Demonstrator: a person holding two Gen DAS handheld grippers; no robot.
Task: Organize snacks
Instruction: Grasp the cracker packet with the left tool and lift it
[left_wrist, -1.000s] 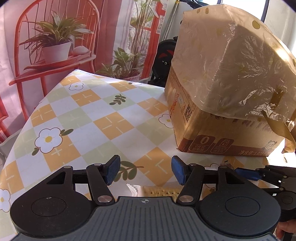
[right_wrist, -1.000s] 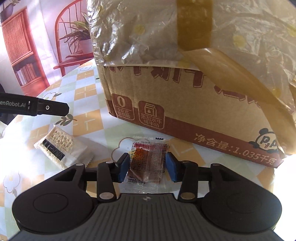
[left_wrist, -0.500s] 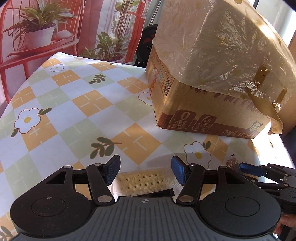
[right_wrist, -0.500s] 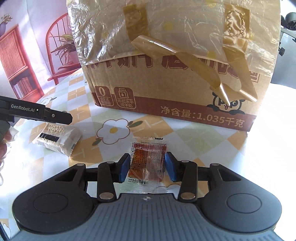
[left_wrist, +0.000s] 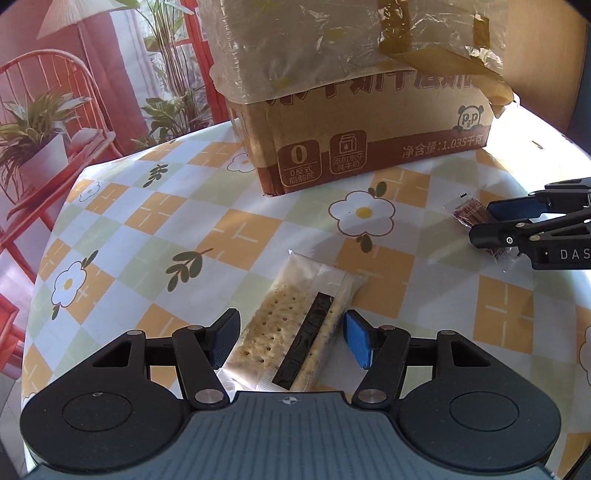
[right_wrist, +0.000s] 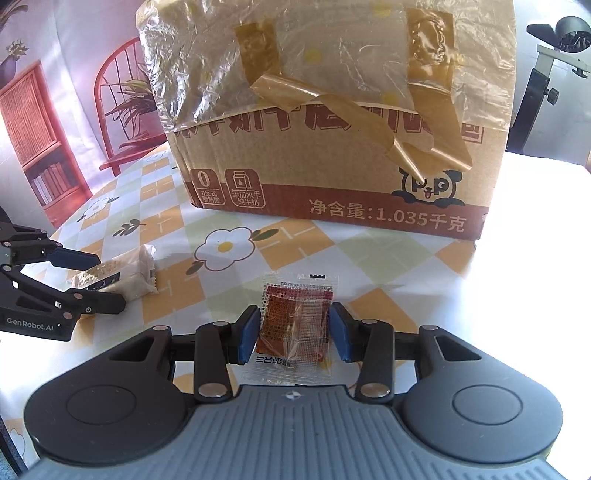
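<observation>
On the left, the left gripper (left_wrist: 290, 339) is sitting low over the checked flower-print tablecloth (left_wrist: 155, 221) with its blue-padded fingers (left_wrist: 356, 343) spread apart, and a clear-wrapped cracker packet (left_wrist: 295, 332) is lying flat on the cloth between them, its far end angling toward the right; a small gap is showing between the packet and each pad, so nothing is being squeezed. Beyond it, toward the middle of the table, a large cardboard box (left_wrist: 369, 155) is standing upright, its top draped in crinkled clear plastic (left_wrist: 314, 48) and hung with peeling brown tape (right_wrist: 354, 110). Red chairs and potted plants on a printed backdrop (left_wrist: 74, 92) are showing behind the table's left edge. Further right, the right gripper (right_wrist: 293, 334) is closing in on a small square sachet with reddish-brown contents (right_wrist: 295, 321), which is lying on the cloth in front of the box; its blue pads (right_wrist: 247, 334) are sitting right against the sachet's two side edges, and whether they are actually pressing it cannot be told. The two grippers are working side by side, near each other, each over its own snack.
</observation>
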